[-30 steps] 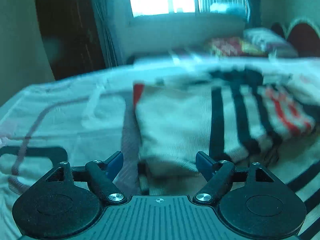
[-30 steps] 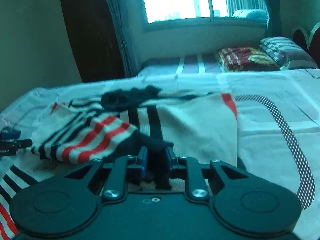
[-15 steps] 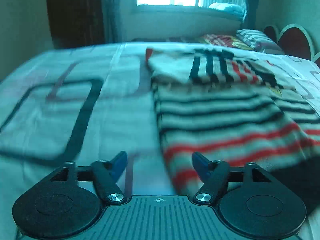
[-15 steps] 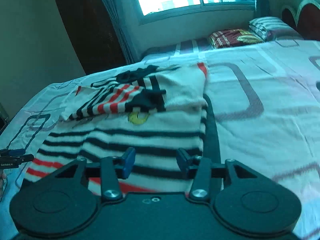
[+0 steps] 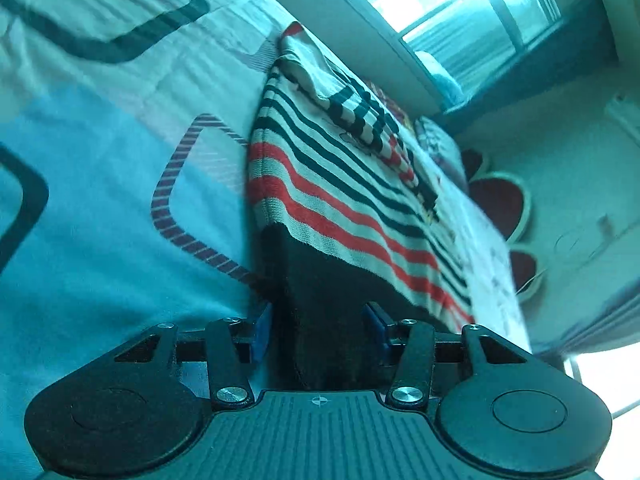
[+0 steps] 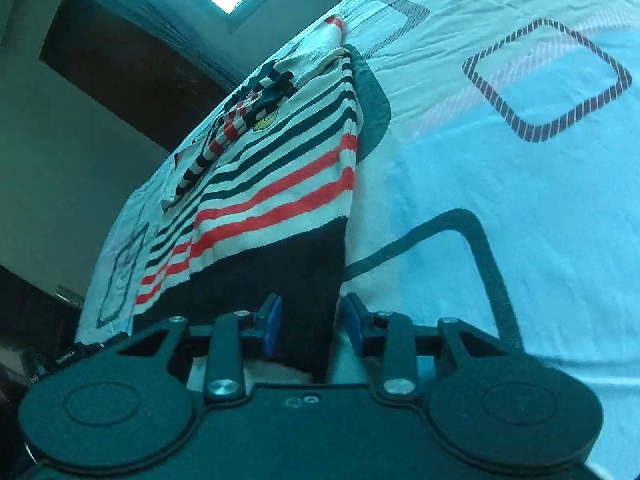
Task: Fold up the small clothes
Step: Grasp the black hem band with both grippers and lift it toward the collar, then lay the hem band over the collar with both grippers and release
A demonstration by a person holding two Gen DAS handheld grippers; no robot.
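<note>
the left claw is sitting spread, its blue pads either side of the dark hem band of the striped sweater, with the hem's left corner lying in the gap; the pads are not yet pressing on it. the right claw is likewise spread, straddling the hem's right corner. just ahead of both claws the sweater is lying flat on the bed, red stripes first, then dark ones. farther ahead, the sleeves are lying folded in across the chest, so the side folds are looking done. what is remaining, as i judge it, is pinching both hem corners and carrying the bottom up toward the collar, at the far end from both claws.
</note>
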